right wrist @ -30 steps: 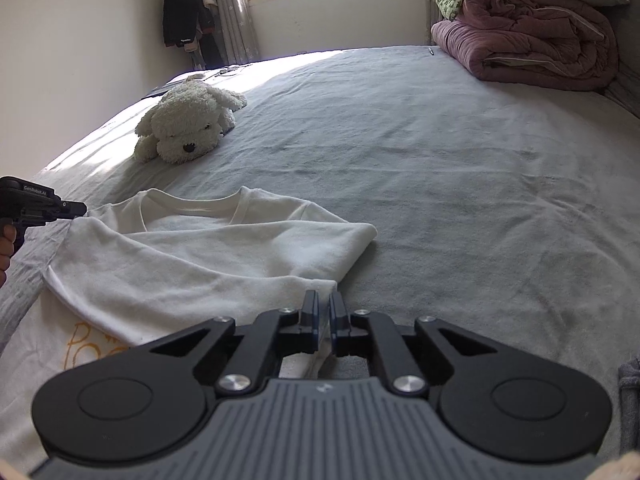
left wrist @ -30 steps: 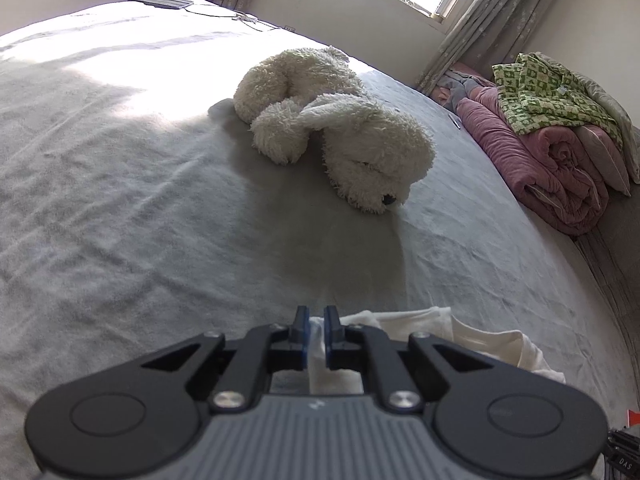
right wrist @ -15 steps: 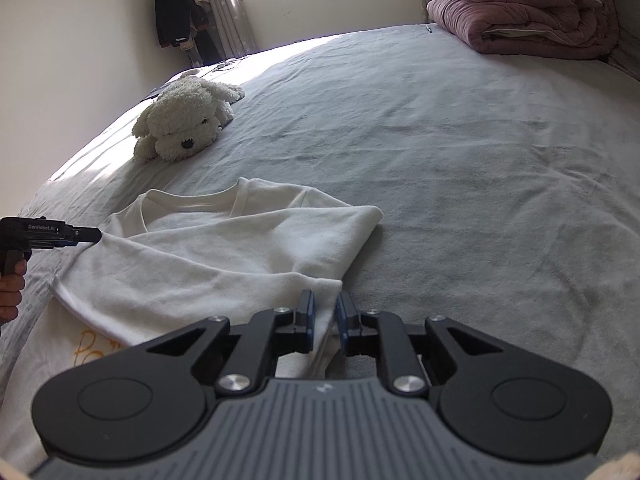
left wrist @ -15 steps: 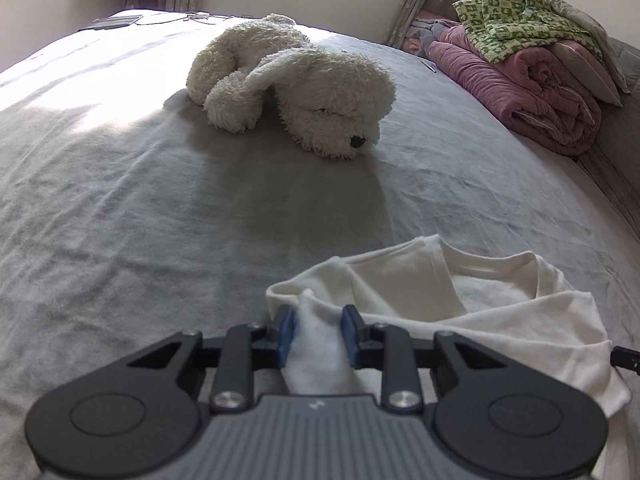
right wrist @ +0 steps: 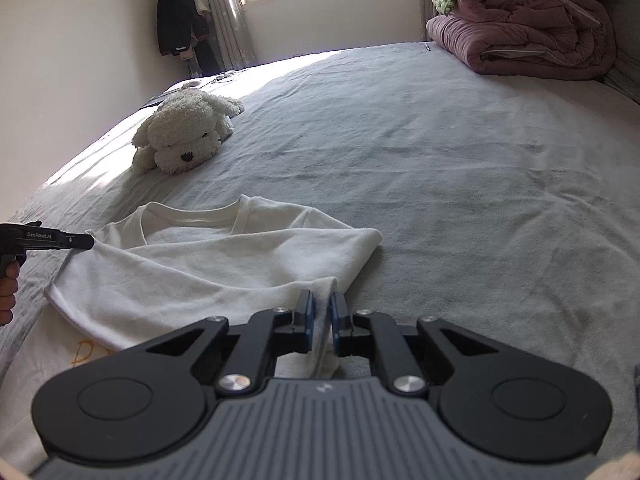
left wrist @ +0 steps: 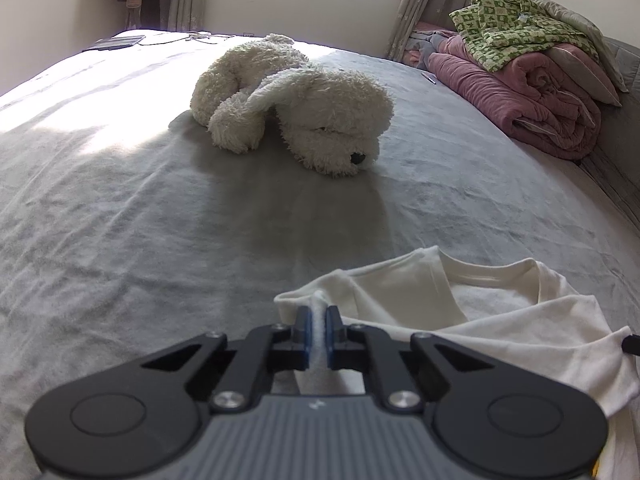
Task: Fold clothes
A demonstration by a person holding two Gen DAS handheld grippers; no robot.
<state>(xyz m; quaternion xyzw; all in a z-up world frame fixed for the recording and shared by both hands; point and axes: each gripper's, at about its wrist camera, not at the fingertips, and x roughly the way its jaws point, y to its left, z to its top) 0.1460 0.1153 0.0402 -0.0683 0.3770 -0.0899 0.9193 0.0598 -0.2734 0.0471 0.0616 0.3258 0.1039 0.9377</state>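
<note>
A white T-shirt [left wrist: 500,320] [right wrist: 224,264] lies partly folded on the grey bed, collar toward the plush dog. My left gripper [left wrist: 316,316] has a ridge of the shirt's shoulder edge between its blue pads, and its jaws are closing tight on it. It also appears at the left edge of the right wrist view, as the left gripper [right wrist: 80,240] touching the shirt's corner with a hand [right wrist: 8,288] behind it. My right gripper [right wrist: 321,300] is closing on a fold of the shirt's right edge, with the fabric pinched between its pads.
A white plush dog [left wrist: 304,108] [right wrist: 184,136] lies on the bed [right wrist: 460,160] beyond the shirt. Rolled pink quilts with a green blanket [left wrist: 532,92] [right wrist: 528,28] are stacked at the far right. Dark clothes [right wrist: 180,16] hang by the window.
The left gripper rolled level and shifted, opened around the shirt's edge, then closed on it again. The right gripper's jaws parted slightly and narrowed again on the fold.
</note>
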